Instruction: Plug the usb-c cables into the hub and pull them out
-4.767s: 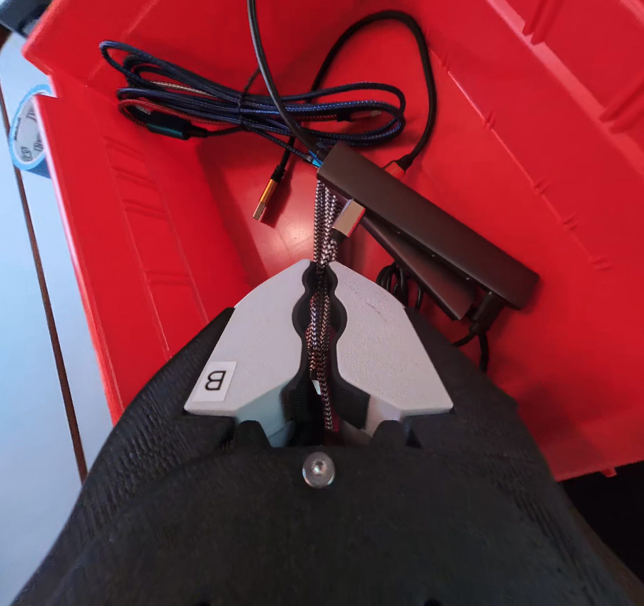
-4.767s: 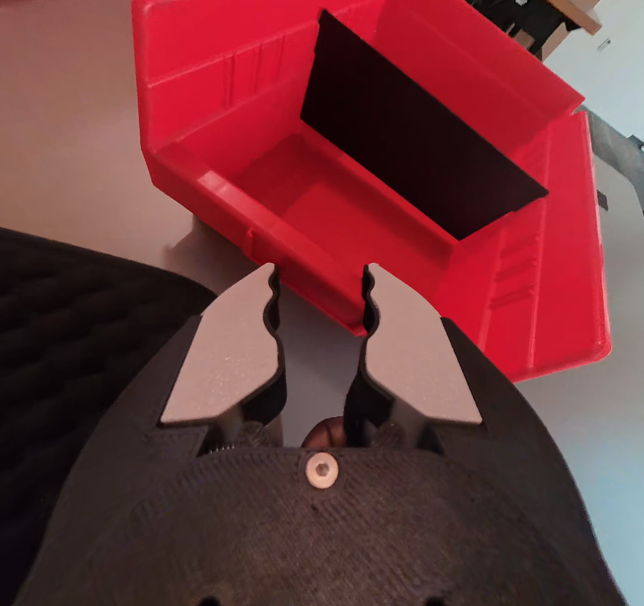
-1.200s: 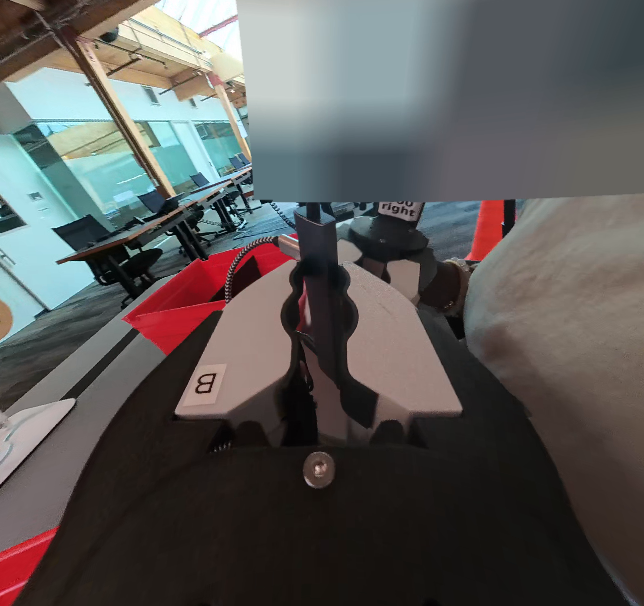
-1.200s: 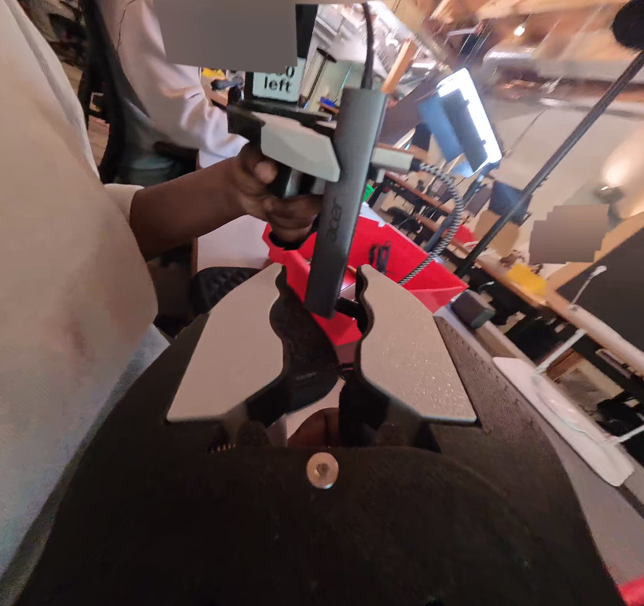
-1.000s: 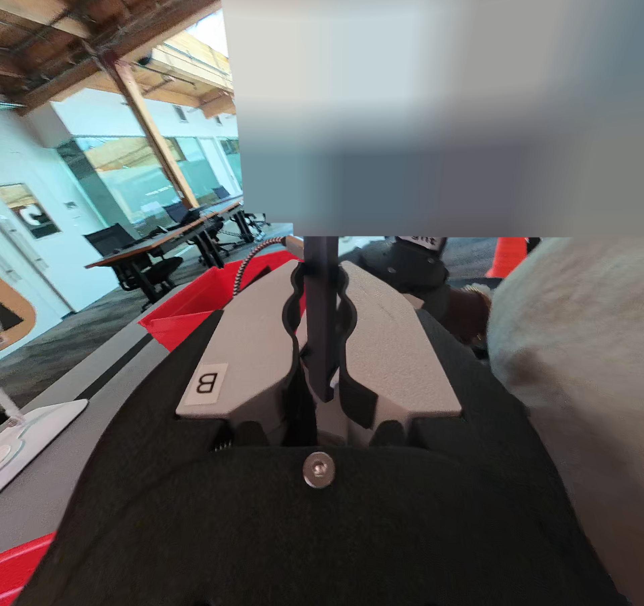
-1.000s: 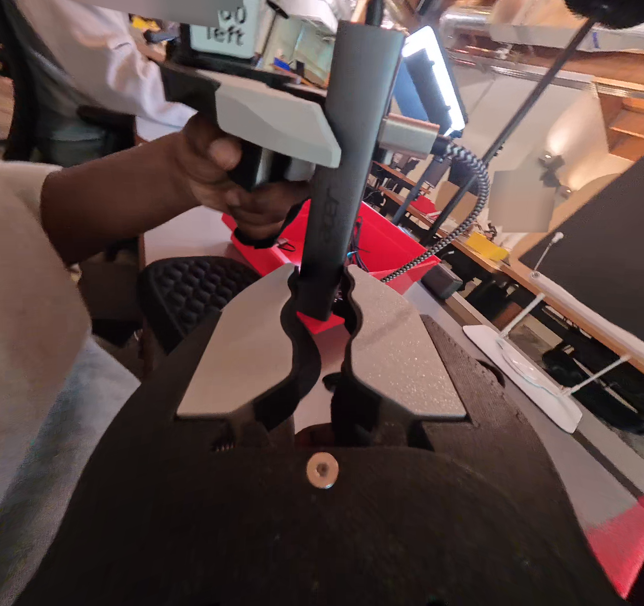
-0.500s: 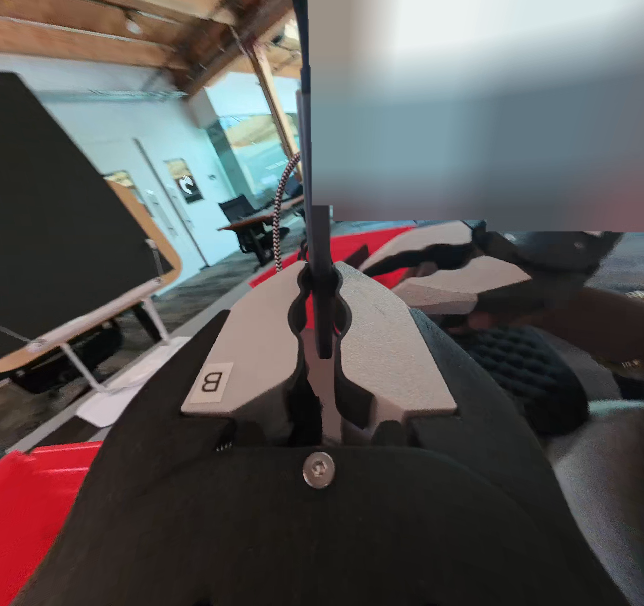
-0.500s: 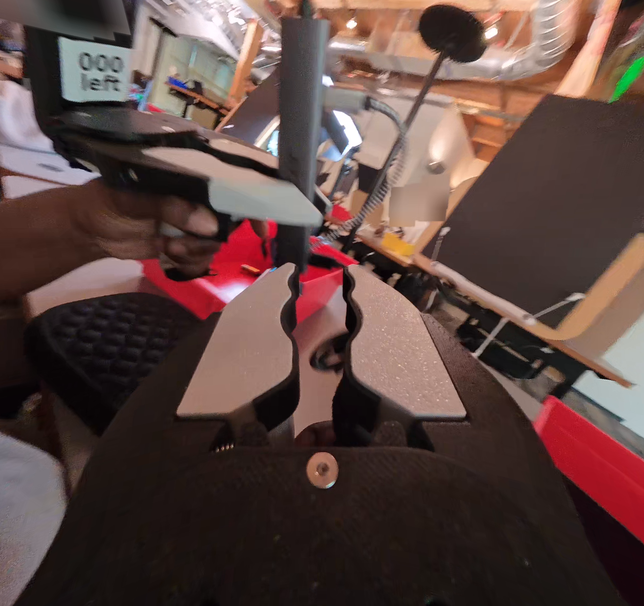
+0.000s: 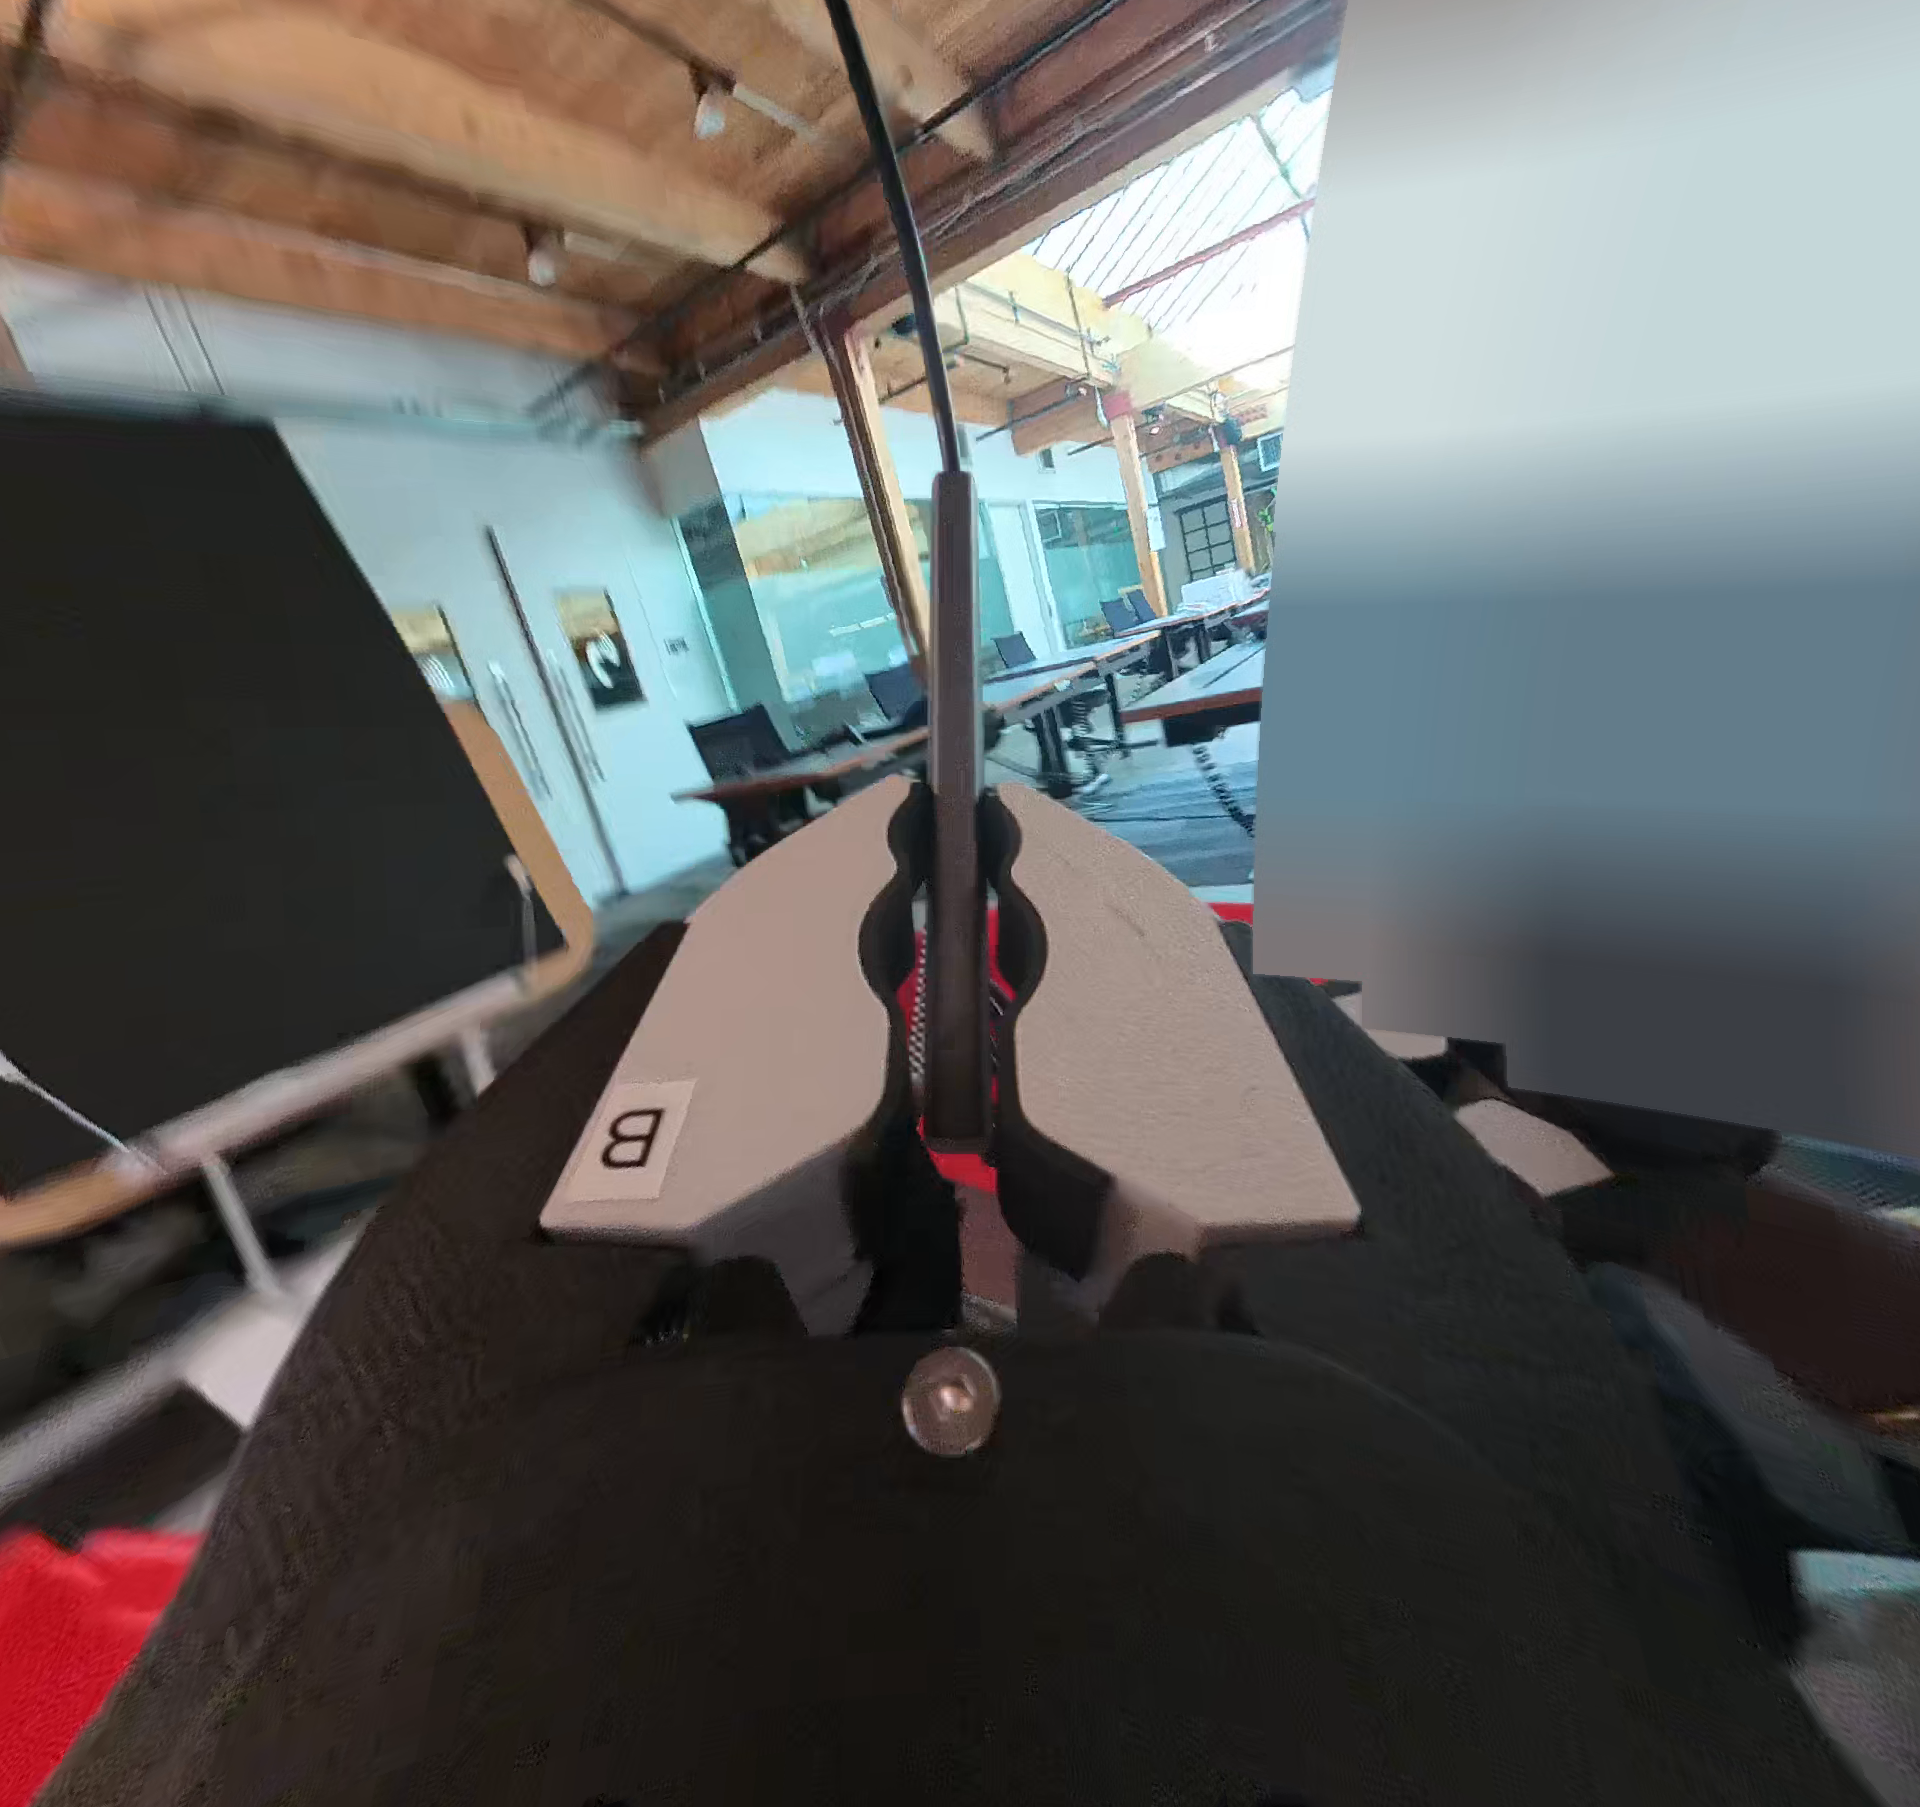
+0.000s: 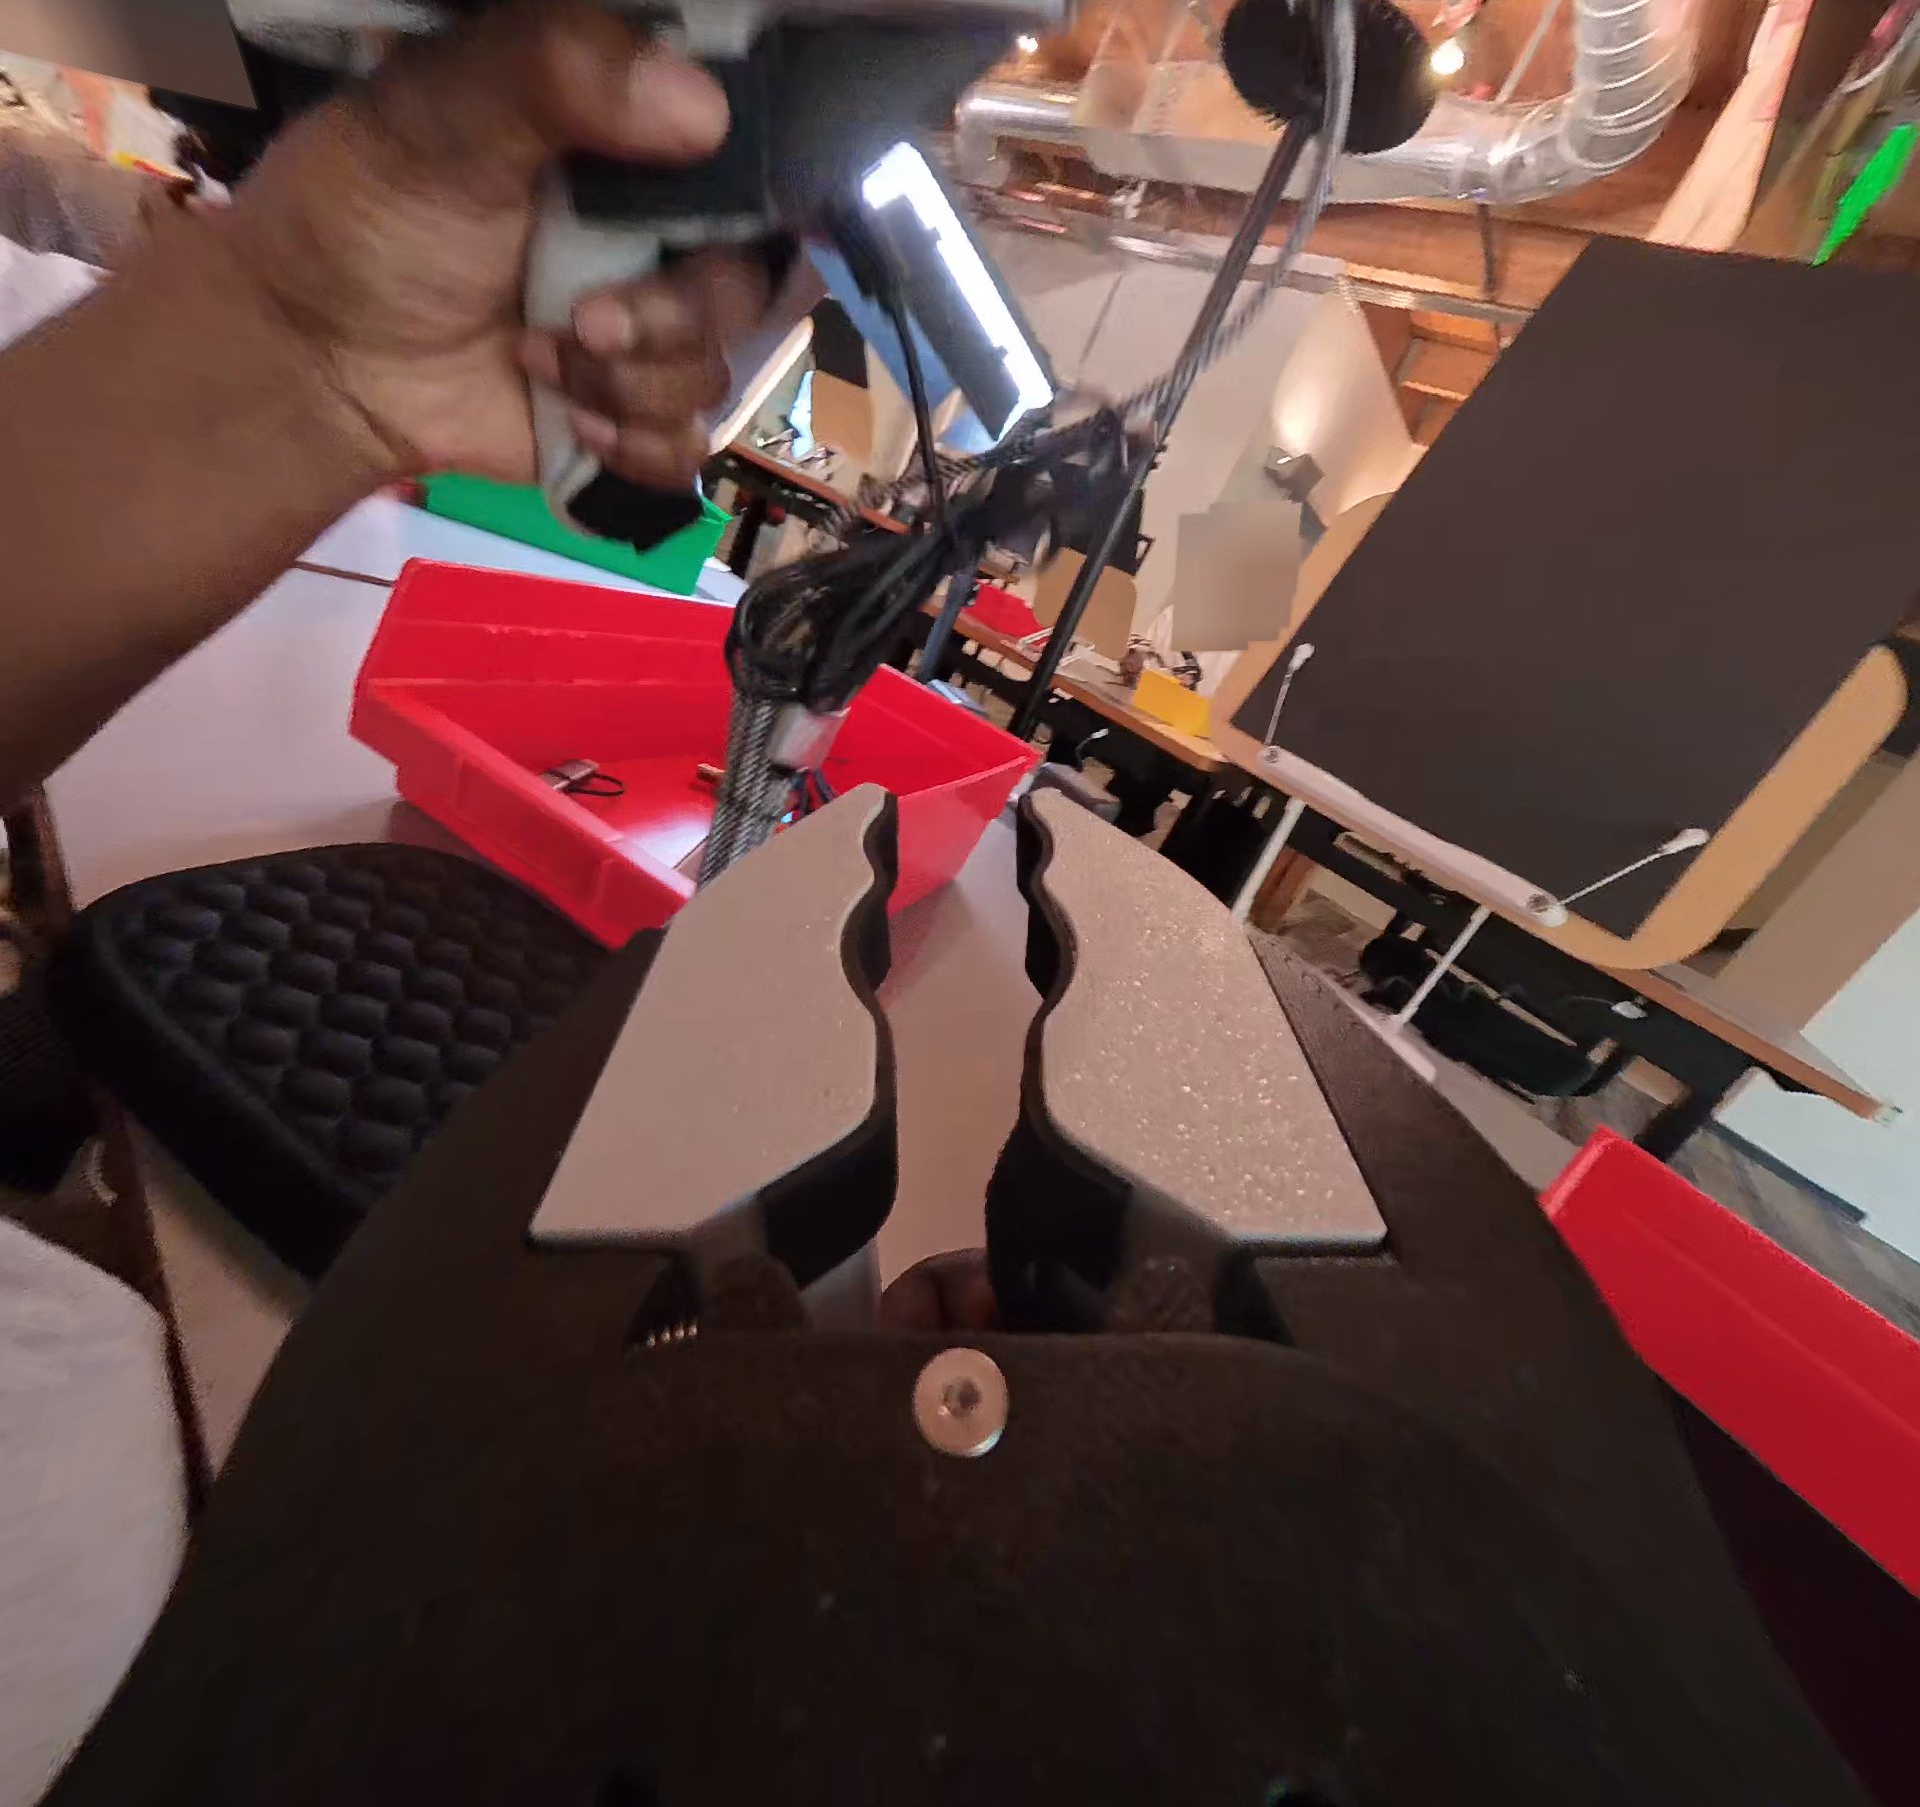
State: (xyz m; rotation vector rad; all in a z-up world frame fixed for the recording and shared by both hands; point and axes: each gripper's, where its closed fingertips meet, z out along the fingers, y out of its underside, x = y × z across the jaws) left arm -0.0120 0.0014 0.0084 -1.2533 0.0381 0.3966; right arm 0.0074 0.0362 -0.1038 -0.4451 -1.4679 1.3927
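Red bin point(image 10: 582, 708) on table, now lower and farther off than half second ago. Left gripper point(image 9: 957, 801) lifted higher, squeezed tight on hub point(image 9: 956, 822): thin dark grey bar, upright, black cord point(image 9: 883, 147) on top. Right gripper point(image 10: 954, 812) pulled away from hub, fingers apart, holding nothing. Tangled cables point(image 10: 831, 614) dangle over bin.

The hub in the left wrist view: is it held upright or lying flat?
Upright. The hub stands on end, clamped in the left gripper, its black cable rising from its top.
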